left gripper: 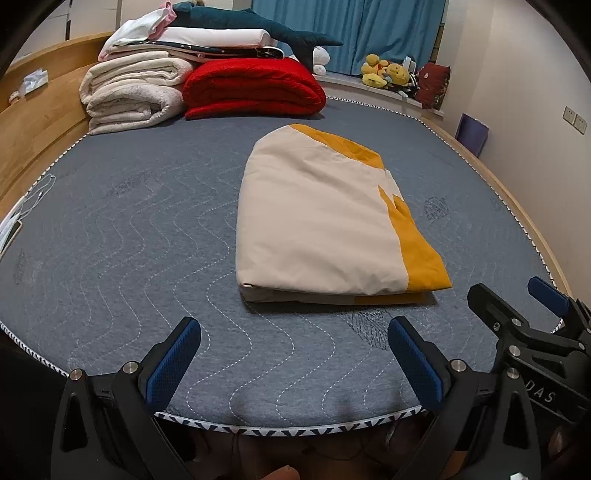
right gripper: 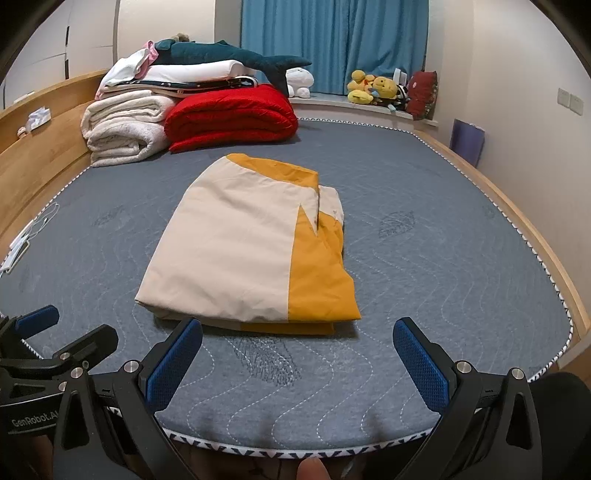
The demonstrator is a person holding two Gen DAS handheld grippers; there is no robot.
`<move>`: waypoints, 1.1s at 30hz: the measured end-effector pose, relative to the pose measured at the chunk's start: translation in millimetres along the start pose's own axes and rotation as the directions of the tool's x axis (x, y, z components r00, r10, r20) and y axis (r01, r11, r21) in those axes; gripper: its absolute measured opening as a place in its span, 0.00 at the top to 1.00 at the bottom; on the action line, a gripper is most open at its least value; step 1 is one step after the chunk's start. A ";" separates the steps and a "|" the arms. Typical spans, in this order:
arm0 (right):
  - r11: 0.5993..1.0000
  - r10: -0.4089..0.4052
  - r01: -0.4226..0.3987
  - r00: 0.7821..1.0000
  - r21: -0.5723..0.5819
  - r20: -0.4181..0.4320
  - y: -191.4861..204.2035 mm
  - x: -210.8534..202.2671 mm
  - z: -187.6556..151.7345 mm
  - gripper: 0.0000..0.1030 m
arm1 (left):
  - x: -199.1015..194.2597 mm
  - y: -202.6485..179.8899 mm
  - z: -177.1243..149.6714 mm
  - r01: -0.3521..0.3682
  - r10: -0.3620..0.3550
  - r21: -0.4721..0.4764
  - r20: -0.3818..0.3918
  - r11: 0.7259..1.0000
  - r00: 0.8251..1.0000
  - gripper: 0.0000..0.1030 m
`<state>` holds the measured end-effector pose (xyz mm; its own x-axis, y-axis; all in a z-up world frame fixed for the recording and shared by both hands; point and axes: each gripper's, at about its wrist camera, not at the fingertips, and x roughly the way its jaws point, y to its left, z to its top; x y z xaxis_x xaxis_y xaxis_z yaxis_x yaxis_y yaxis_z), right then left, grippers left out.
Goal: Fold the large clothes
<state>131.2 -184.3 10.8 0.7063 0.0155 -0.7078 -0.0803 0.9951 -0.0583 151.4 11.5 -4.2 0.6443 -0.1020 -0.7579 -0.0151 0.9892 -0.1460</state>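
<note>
A cream and mustard-yellow cloth [left gripper: 325, 221] [right gripper: 251, 251] lies folded into a thick flat rectangle in the middle of the grey quilted mattress [left gripper: 129, 240] [right gripper: 424, 277]. My left gripper [left gripper: 295, 328] hangs open above the mattress's near edge, short of the fold, with nothing between its blue pads. My right gripper [right gripper: 297, 328] is open too, level with the left one and just before the cloth's near edge. Each wrist view catches the other gripper at its side: the right gripper [left gripper: 517, 295] and the left gripper [right gripper: 62, 328].
At the head of the bed are folded cream blankets [left gripper: 129, 96], a red quilt [left gripper: 255, 88] and a dark plush shark [left gripper: 258, 22]. Soft toys [left gripper: 384, 72] sit on the window ledge. A wooden frame [right gripper: 535, 236] borders the mattress. White cables [left gripper: 33, 199] lie at left.
</note>
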 end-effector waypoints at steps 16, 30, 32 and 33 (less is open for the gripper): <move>1.000 -0.003 0.003 1.000 -0.003 0.005 1.6 0.3 0.5 0.00 | 0.1 1.0 0.2 0.005 -0.005 -0.002 -0.005 1.000 1.000 0.02; 1.000 -0.002 0.002 1.000 -0.002 0.005 1.5 0.4 0.4 0.00 | 0.0 1.2 0.1 0.006 -0.006 -0.003 -0.006 1.000 1.000 0.02; 1.000 -0.002 0.002 1.000 -0.002 0.005 1.4 0.3 0.4 0.00 | 0.4 1.7 0.6 0.007 -0.007 -0.002 -0.007 1.000 1.000 0.02; 1.000 -0.003 0.003 1.000 -0.003 0.005 1.6 0.4 0.4 0.00 | 0.2 1.8 0.6 0.007 -0.007 -0.002 -0.006 1.000 1.000 0.02</move>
<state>131.6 -182.6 10.7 0.7101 0.0134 -0.7040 -0.0804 0.9948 -0.0621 151.9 13.3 -4.2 0.6396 -0.1093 -0.7609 -0.0122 0.9883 -0.1523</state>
